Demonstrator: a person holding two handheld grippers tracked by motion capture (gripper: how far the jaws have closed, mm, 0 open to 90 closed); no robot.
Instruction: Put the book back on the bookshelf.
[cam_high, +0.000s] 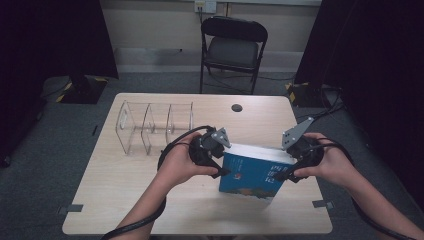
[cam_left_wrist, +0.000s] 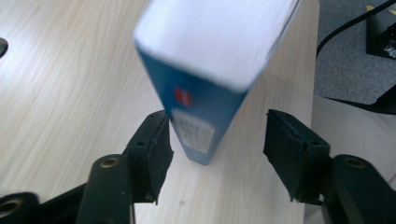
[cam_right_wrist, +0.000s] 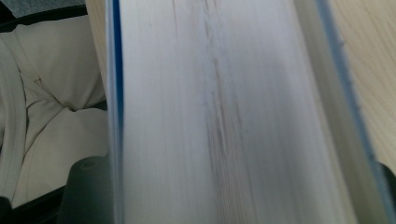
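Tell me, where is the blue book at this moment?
In the high view the blue book stands on edge at the near right part of the table, between the left tongs and right tongs.

The thick book (cam_high: 252, 172) with a blue cover and white page edges stands tilted on its lower edge on the pale wooden surface (cam_high: 125, 200), near the front, its spine carrying a small red mark.

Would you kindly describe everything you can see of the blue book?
The blue book is a thick paperback with a white page block. Its cover carries small coloured artwork, and its spine bears a red mark above a pale label. It stands tilted on the wooden table between both grippers. The left gripper's fingers straddle the spine; one seems to touch it.
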